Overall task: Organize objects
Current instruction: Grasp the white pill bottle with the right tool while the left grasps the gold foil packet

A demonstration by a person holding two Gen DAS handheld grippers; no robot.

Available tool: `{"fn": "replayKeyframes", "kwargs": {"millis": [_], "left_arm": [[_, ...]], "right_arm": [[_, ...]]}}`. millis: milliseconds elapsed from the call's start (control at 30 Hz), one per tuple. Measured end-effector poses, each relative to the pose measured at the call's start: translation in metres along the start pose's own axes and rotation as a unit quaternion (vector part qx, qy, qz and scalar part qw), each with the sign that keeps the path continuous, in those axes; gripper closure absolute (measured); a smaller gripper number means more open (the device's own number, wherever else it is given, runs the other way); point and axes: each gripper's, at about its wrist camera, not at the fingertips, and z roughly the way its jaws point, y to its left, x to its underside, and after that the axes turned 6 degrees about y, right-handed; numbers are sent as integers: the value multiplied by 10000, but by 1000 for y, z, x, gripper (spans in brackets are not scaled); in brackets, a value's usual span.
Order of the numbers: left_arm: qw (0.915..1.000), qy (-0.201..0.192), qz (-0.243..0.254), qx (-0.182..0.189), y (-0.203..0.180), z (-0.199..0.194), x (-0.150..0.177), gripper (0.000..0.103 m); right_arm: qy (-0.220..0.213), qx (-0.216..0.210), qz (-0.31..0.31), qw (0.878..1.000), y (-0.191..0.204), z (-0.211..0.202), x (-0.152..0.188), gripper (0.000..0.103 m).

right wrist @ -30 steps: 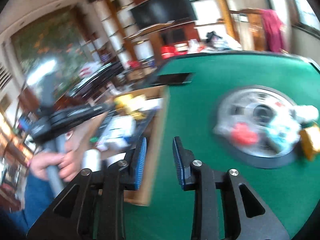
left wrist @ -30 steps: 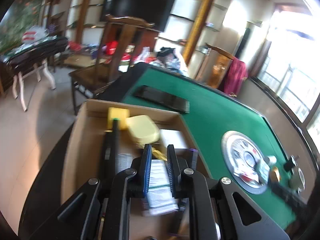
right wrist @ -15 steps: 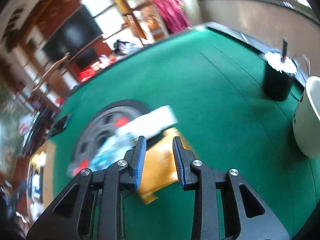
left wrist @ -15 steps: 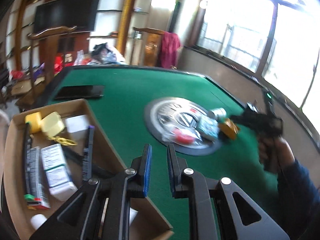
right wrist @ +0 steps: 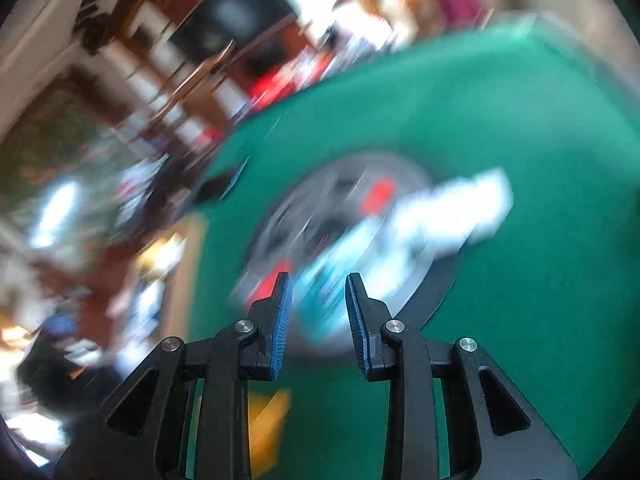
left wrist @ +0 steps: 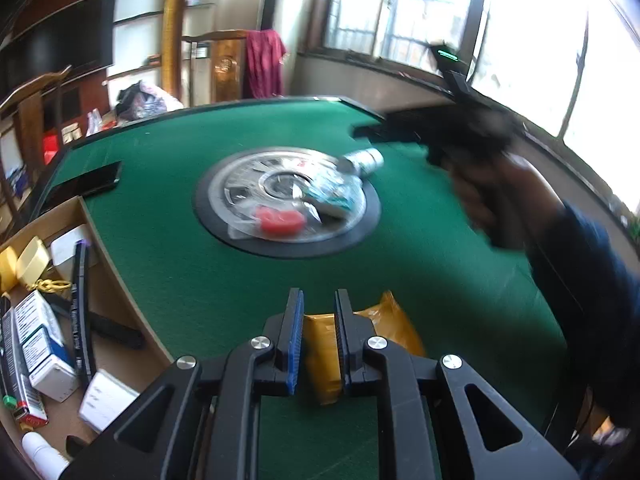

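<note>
Your left gripper (left wrist: pixel 318 340) hangs low over a green felt table (left wrist: pixel 200 280), its blue-padded jaws drawn in as near together as they go, with only a narrow slot between them and nothing pinched. Seen through that slot, and lying flat on the felt beneath it, is an orange packet (left wrist: pixel 384 328) with a crinkled, glossy wrapper. To your left, at the table's edge, sits an open cardboard box (left wrist: pixel 108 280) already holding small cartons, a yellow case and pens. In the middle of the table is a round metal disc (left wrist: pixel 240 184) carrying a red lid (left wrist: pixel 280 220), a clear bag with teal print (left wrist: pixel 332 196) and a small white bottle (left wrist: pixel 362 160) at its far rim. Your right gripper (right wrist: pixel 318 308), badly blurred in its own view, holds nothing; its jaws stand apart and are opening slightly above the disc. The orange packet is probably the next thing to box. It looks light and soft, likely to buckle and slide on its slick film, so take it across the narrow width near the middle, or by a sealed end, with gentle pressure. Whether its contents are fragile cannot be told.
</note>
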Motion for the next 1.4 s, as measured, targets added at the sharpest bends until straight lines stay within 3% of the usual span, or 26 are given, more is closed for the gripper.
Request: {"fn": "replayKeyframes", "kwargs": {"millis": [33,100,267,333,467,533,700,767,833,1000,1067,1100,1167,1200,1233,1400], "left_arm": [[10000,39,57,12,-2,2,1,88],[9997,111,189,89,-7,4,3,88],[9996,206,116,122,-2,7,4,88],[9997,211,5,146,2,7,3,88],[9992,255,-143,281,5,8,2,88],[9987,300,-213,351,7,9,3,88],[9964,453,-427,577,12,14,2,88],[9957,464,-478,641,12,13,1,88],[9953,470,-487,688,11,13,1,88],[9956,515,-361,701,6,13,2,88],[9950,569,-283,772,3,12,2,88],[9946,627,-209,802,0,13,3,85],[9946,627,-65,821,-6,11,4,69],[9948,603,9,825,-8,10,5,53],[9953,586,85,770,-12,8,5,40],[9963,620,186,561,-14,9,7,36]], "right_arm": [[-278,664,-167,9973,1,2,-10,67],[-249,1264,-305,9912,-5,19,-28,66],[84,1476,10,9890,-31,50,-45,66],[345,1443,188,9888,-42,49,-42,66],[722,536,618,9940,-40,22,-14,66],[805,121,540,9952,-28,18,1,64],[913,-222,202,9954,-3,5,52,57],[962,-193,-53,9952,6,3,68,57],[857,170,-433,9952,18,6,79,57],[745,842,-853,9900,18,22,69,57],[678,931,-907,9892,18,23,66,57],[643,1004,-945,9884,19,24,66,57],[552,1146,-977,9871,21,25,65,57],[459,1118,-934,9883,19,23,65,57],[417,1080,-880,9894,16,20,64,66],[502,1150,-718,9895,12,13,64,70]]}}
